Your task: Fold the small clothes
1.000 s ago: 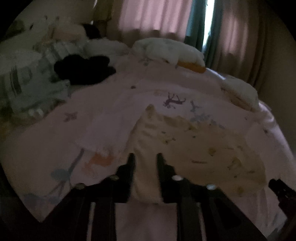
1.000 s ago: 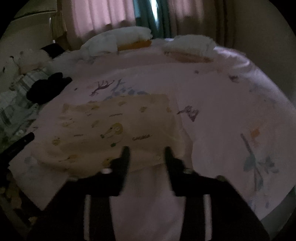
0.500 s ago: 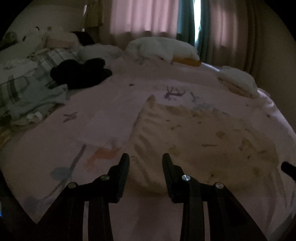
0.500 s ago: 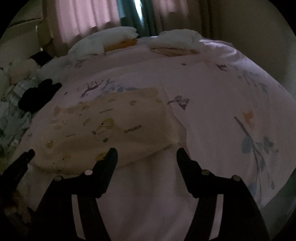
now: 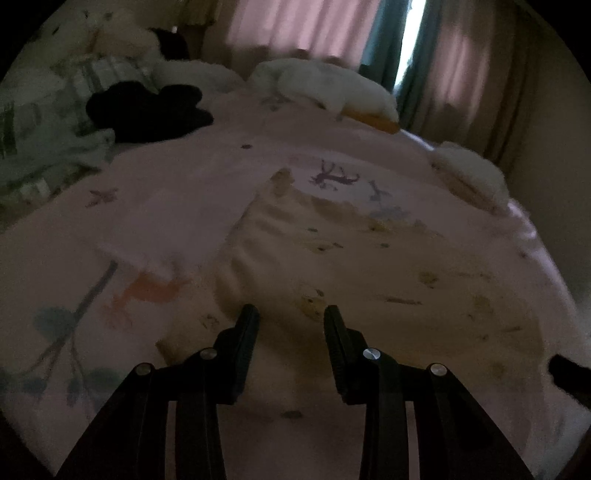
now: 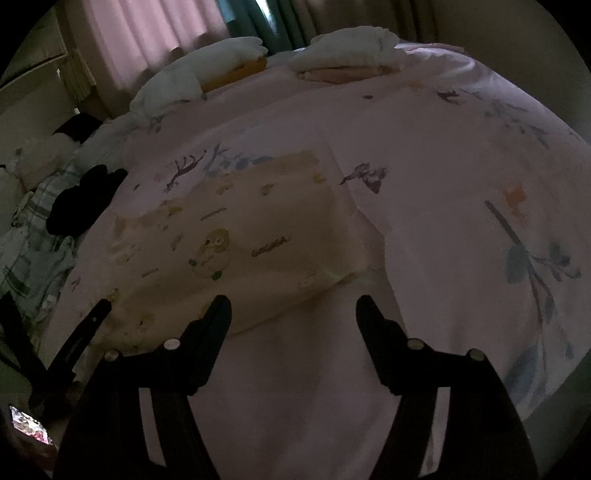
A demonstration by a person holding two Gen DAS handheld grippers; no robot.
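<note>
Cloth fills both views: a cream garment (image 6: 236,236) printed with small animals lies flat on a pink bedspread (image 6: 443,155), folded to a rough rectangle. In the right wrist view it sits in the centre-left of the frame, its near edge just above the fingertips. In the left wrist view it runs from the lower centre toward the right edge.

The right gripper (image 6: 293,308) hangs over bare bedspread at the lower centre; its jaws are opening, spread wide, with nothing between them and the garment's edge just beyond the tips. The left gripper (image 5: 291,315) points at the garment's near-left corner; its jaws stand a modest gap apart, and the cloth shows between and past the tips, but no pad presses on it. A black tip of that gripper also shows at the lower left of the right wrist view.

A black garment (image 5: 147,110) lies at the upper left beside a plaid heap (image 5: 44,122). White pillows (image 6: 347,48) rest at the top, under pink curtains (image 5: 303,26).
</note>
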